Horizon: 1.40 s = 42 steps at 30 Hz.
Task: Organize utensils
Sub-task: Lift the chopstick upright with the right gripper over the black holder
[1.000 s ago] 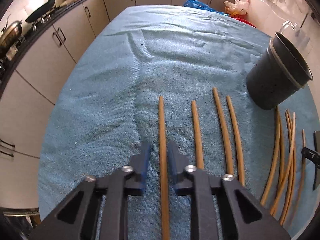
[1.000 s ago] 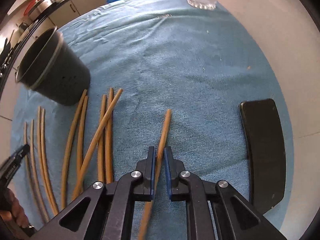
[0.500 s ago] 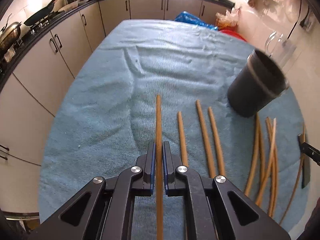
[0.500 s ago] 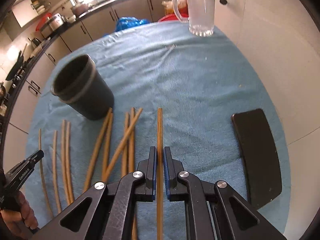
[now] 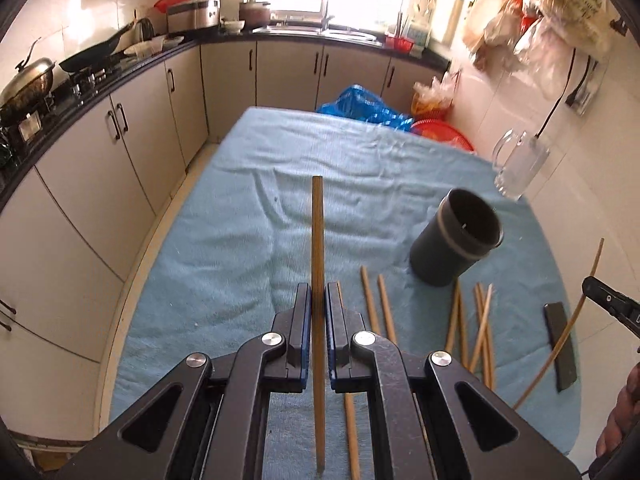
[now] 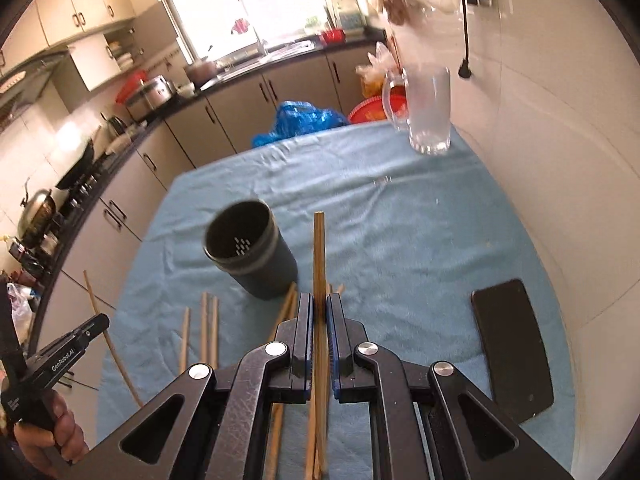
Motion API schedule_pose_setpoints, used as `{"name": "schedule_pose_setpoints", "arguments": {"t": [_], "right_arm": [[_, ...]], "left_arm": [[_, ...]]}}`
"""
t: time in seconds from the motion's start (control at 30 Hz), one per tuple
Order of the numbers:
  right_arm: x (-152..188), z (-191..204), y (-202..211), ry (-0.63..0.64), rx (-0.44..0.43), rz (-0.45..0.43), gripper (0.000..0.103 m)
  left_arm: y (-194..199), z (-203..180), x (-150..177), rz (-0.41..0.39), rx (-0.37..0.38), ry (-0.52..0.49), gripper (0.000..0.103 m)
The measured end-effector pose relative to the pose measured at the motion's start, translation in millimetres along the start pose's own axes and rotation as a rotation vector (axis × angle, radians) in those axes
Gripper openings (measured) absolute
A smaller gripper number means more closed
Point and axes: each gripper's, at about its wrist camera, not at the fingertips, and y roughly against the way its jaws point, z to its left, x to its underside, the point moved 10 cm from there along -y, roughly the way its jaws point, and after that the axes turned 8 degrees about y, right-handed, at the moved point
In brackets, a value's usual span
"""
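Observation:
My left gripper (image 5: 318, 292) is shut on a wooden chopstick (image 5: 318, 240) that sticks out ahead of the jaws, lifted off the blue cloth (image 5: 240, 240). My right gripper (image 6: 319, 302) is likewise shut on another chopstick (image 6: 319, 252), raised above the cloth (image 6: 400, 240). A dark grey holder cup (image 5: 456, 236) stands upright to the right of the left gripper; in the right wrist view the cup (image 6: 250, 254) is just left of the held stick. Several loose chopsticks (image 5: 476, 328) lie on the cloth below the cup, and more chopsticks (image 6: 208, 332) show in the right wrist view.
A glass mug (image 6: 426, 112) stands at the table's far right corner by the white wall. A black phone (image 6: 512, 344) lies near the right edge. Kitchen cabinets (image 5: 120, 140) run along the left beyond the table edge. A blue bag (image 5: 360, 106) sits past the far end.
Both grippers closed on a chopstick each and lifted them off the cloth. Both views have risen and tilted up, showing the kitchen beyond the table.

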Motion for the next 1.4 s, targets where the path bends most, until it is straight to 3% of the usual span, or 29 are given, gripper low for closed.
{"name": "schedule_pose_setpoints", "arguments": {"t": [0.7, 0.87, 1.13, 1.4], "right_arm": [[-61, 14, 43, 0.054, -0.036, -0.149, 0.007], [-92, 16, 54, 0.051, -0.066, -0.190, 0.007], [-147, 27, 58, 0.010, -0.133, -0.236, 0.007], [-178, 27, 29, -0.026, -0.140, -0.215, 0.007]], "left_arm": [[43, -31, -56, -0.117, 0.039, -0.035, 0.006], [57, -51, -84, -0.145, 0.081, -0.051, 0.006], [76, -99, -141, -0.166, 0.216, -0.037, 0.006], [41, -134, -159, -0.123, 0.245, -0.025, 0.006]]}}
